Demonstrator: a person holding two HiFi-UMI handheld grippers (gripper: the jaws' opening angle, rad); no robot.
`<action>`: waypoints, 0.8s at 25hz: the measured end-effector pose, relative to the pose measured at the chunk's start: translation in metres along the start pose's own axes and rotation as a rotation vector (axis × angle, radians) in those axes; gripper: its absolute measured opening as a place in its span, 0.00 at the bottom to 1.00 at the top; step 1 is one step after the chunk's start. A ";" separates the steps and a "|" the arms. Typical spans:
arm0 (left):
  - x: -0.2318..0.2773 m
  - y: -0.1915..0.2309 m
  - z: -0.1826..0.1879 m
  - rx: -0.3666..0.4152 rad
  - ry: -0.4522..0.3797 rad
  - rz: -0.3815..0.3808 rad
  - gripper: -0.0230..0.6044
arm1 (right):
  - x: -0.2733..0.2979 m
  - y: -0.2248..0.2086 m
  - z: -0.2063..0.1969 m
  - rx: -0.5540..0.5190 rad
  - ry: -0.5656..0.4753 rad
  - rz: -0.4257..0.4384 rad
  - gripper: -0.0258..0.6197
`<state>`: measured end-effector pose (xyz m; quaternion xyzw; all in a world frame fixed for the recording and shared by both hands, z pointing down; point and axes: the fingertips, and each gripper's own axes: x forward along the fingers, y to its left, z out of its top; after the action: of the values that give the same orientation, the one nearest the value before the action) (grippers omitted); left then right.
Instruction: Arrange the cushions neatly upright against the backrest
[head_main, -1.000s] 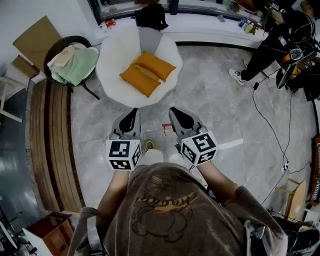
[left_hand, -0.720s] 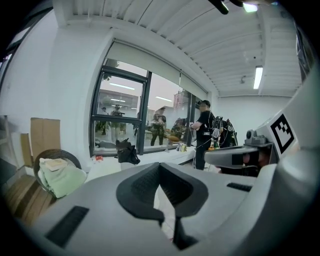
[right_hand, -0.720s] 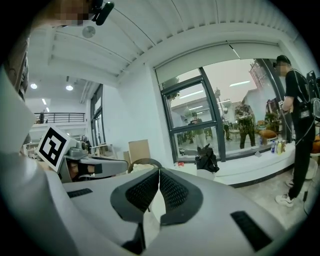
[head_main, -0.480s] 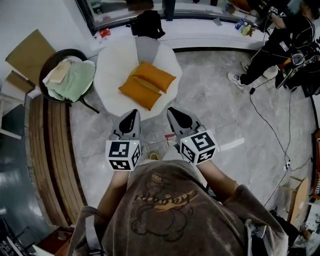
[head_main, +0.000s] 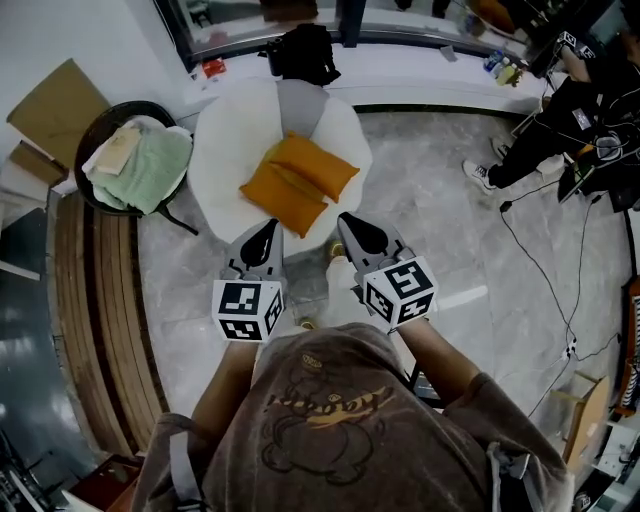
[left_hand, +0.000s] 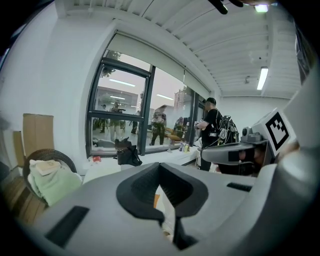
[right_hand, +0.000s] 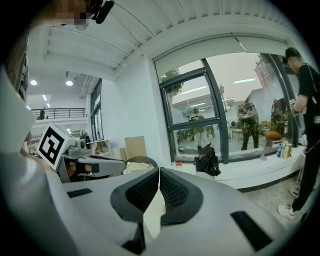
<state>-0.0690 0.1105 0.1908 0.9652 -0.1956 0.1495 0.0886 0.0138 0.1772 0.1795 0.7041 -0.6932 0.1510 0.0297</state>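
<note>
1. White armchair (head_main: 222, 150): in the head view it sits nearer my grippers than a second ago, its front edge now just beyond their tips. I judge the walk-up nearly finished.
2. Round basket chair (head_main: 110, 125), heaped with green cloth, beside the armchair on its left. Not part of the job.
3. Rear orange cushion (head_main: 318, 166): lying flat on the seat, same pose as before, well short of the backrest (head_main: 299, 104).
4. Front orange cushion (head_main: 283, 197): flat too, touching its twin along one long edge, nearest the seat front. Neither is upright, so the arranging has not begun.
5. Left gripper (head_main: 262, 238): carried forward with the walk, aimed at the front cushion but apart from it. Its own view shows the jaws together, nothing between.
6. Right gripper (head_main: 358, 232): level with the left, likewise advanced; jaws closed and empty. Both must open before either cushion can be taken.
</note>
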 end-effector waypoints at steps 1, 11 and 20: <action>0.009 0.006 0.002 -0.003 -0.003 0.012 0.04 | 0.009 -0.009 0.002 -0.007 0.004 0.005 0.07; 0.099 0.065 0.029 -0.070 0.005 0.137 0.04 | 0.103 -0.087 0.026 -0.038 0.064 0.092 0.07; 0.181 0.092 0.056 -0.119 0.012 0.218 0.04 | 0.167 -0.151 0.048 -0.065 0.100 0.189 0.07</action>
<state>0.0674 -0.0493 0.2073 0.9304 -0.3072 0.1520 0.1300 0.1698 0.0094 0.2017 0.6259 -0.7588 0.1653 0.0726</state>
